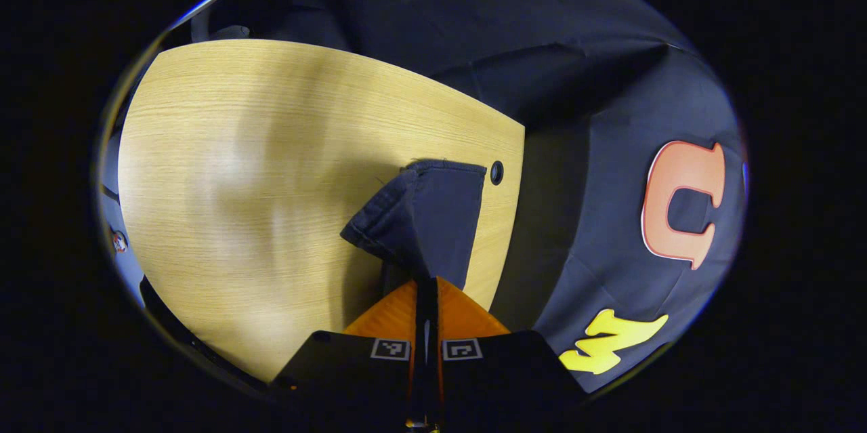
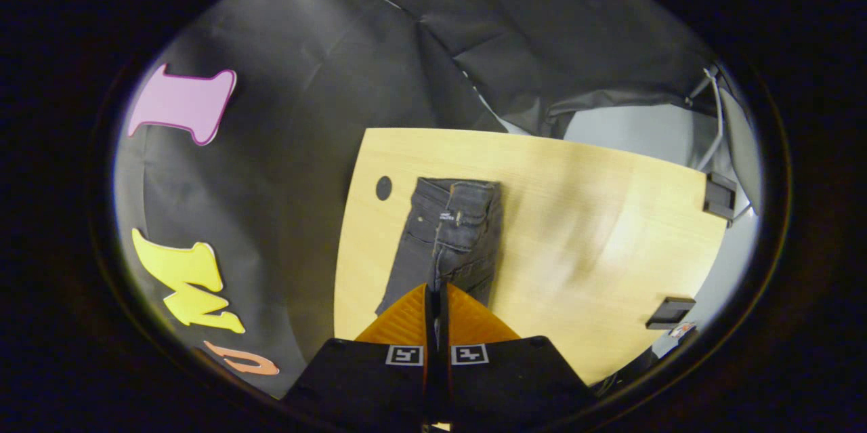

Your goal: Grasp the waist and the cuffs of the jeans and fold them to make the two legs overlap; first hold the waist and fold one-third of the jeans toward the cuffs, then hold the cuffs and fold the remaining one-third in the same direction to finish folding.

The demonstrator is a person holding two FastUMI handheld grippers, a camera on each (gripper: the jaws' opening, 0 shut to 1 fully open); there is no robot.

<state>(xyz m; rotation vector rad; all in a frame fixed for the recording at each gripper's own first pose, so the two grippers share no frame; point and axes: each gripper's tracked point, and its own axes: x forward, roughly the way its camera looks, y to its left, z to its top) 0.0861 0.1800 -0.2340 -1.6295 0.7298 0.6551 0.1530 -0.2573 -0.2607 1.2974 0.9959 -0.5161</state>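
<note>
1. Dark denim jeans (image 2: 452,236) lie on the light wooden table (image 2: 596,230), close to the table edge that faces the black cloth wall (image 2: 291,121), beside a round hole (image 2: 383,188) in the tabletop.
2. In the right gripper view, the jeans run lengthwise away from the camera, with the waistband at the far end.
3. Right gripper (image 2: 437,292): fingers drawn close together, clamped on the near end of the jeans.
4. Left gripper (image 1: 427,282): fingers drawn close together, clamped on a bunched fold of the jeans (image 1: 423,219).
5. In the left gripper view, the held fold rises above the table (image 1: 257,169), near the same round hole (image 1: 496,173) at the table edge.
</note>
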